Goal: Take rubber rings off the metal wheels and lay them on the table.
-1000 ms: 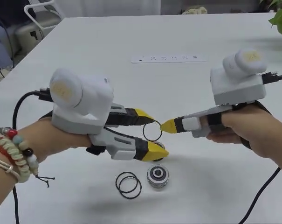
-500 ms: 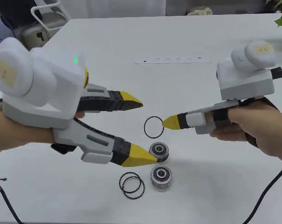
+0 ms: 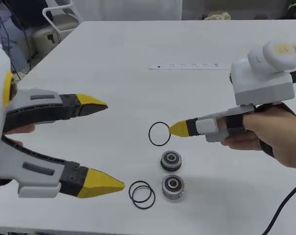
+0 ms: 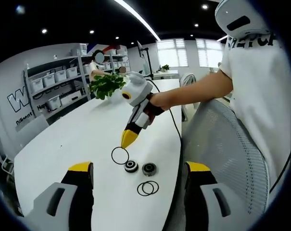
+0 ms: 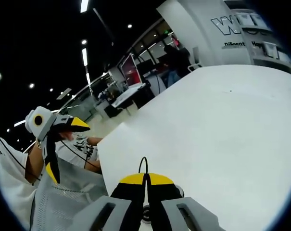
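While right tool [image 3: 177, 129] pinches ring [image 3: 159, 133] by its edge, ring hangs off the tip just beyond far wheel [image 3: 170, 160], over surface [image 3: 138, 58]. Left tool [image 3: 110, 145] spread wide, farther from that wheel.

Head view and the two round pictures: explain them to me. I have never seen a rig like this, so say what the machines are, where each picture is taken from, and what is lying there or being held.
There is no robot here. A person holds a two-jaw tool in each hand. The wide picture comes from a camera on the person's head. Each round picture comes from a camera riding on one tool, looking along its jaws. The right tool is shut, pinching a thin black rubber ring at its yellow tips. The left tool is open and holds nothing. On the white table sit a far wheel and a near wheel, both metal. Beside them lie two loose rings, overlapping.
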Tool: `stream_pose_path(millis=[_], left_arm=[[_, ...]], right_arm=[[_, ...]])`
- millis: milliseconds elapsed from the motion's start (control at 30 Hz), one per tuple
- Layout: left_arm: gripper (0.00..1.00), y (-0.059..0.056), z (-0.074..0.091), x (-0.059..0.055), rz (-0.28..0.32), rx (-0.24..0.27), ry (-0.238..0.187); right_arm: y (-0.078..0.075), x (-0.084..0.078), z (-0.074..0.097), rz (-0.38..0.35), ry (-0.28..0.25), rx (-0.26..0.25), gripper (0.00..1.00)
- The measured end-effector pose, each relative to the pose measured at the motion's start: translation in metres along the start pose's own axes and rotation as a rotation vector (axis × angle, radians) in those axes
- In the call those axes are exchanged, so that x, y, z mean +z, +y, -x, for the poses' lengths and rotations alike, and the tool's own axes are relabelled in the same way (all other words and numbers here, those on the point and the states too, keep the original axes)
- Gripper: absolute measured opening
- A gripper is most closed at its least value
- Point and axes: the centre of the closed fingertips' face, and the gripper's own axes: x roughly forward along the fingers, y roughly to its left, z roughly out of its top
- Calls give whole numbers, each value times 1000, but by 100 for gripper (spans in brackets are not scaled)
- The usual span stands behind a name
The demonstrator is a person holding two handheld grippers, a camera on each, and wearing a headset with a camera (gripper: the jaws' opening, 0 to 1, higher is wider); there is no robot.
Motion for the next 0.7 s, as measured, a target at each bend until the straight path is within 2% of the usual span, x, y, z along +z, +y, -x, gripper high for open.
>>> stream_pose_path(millis=[233,367,433,700], left_arm=[[77,-5,17,-26,85,60,7],[78,-17,19,-45,132,52,47],[80,-21,18,-51,152,49,56],[84,-28,13,-61,206,48,72]], right_arm=[[11,-3,-6,23,23,26,0],[16,-3,-8,38,31,36,0],[18,-3,-9,43,34,41,0],[23,-9,-13,58,58,59,0]])
